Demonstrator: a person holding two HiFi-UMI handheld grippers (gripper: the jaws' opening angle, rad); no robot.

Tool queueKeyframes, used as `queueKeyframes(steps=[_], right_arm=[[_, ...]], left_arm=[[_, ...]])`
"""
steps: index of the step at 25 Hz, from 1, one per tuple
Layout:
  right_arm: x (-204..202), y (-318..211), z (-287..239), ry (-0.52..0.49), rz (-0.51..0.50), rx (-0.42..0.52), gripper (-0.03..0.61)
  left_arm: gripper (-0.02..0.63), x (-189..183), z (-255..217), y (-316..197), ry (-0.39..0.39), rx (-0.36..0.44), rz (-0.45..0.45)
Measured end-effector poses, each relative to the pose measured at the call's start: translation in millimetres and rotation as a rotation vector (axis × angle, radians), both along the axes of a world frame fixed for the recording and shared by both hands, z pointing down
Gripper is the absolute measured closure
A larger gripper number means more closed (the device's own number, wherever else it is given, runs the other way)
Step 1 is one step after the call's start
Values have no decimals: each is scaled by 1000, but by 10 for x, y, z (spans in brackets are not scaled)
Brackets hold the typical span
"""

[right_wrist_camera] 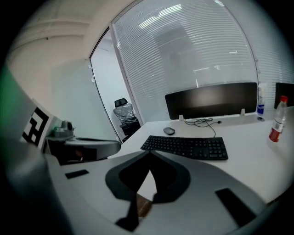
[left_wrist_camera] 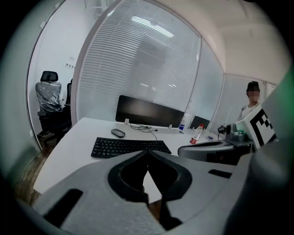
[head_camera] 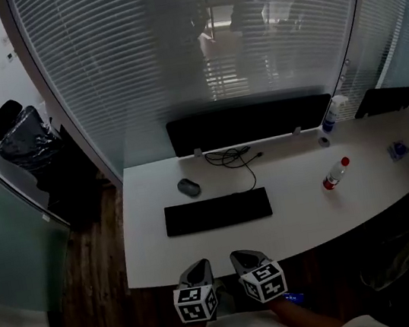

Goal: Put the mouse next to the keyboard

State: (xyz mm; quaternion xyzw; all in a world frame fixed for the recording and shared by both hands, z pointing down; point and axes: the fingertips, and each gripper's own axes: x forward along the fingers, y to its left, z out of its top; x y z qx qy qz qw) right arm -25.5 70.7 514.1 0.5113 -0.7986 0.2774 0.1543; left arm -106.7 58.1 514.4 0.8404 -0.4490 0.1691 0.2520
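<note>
Both ours sit side by side just off the table (head_camera: 298,217) front edge. The left hand-held gripper (head_camera: 198,266) has its jaws pressed together with nothing between them, and the right hand-held gripper (head_camera: 244,256) is the same, tips touching and empty. The mouse (head_camera: 188,187) lies toward the table's left edge, just behind the left end of the keyboard (head_camera: 217,211), not touching it. The keyboard sits mid-table, nearer the front edge. A bottle (head_camera: 335,174) lies toward the right edge.
</note>
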Motion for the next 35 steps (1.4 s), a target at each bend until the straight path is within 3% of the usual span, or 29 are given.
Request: queueKeyframes(steps=[6,13,23,35], right_arm=[[-116,-479,-53,9,28,0,575],[-84,-672,-96,11,28,-4,575],[-20,-847,-95,12,-43,-6,575],[-48,-1210,-59,46,-103,11,574]], left_arm=[[615,-121,-24,-515,-5,-5,32],[615,-2,-15,-665,1,-27,53],[615,32,15,-746,4,-39,-22],[615,-1,8,-1057,-2,-11,-42]])
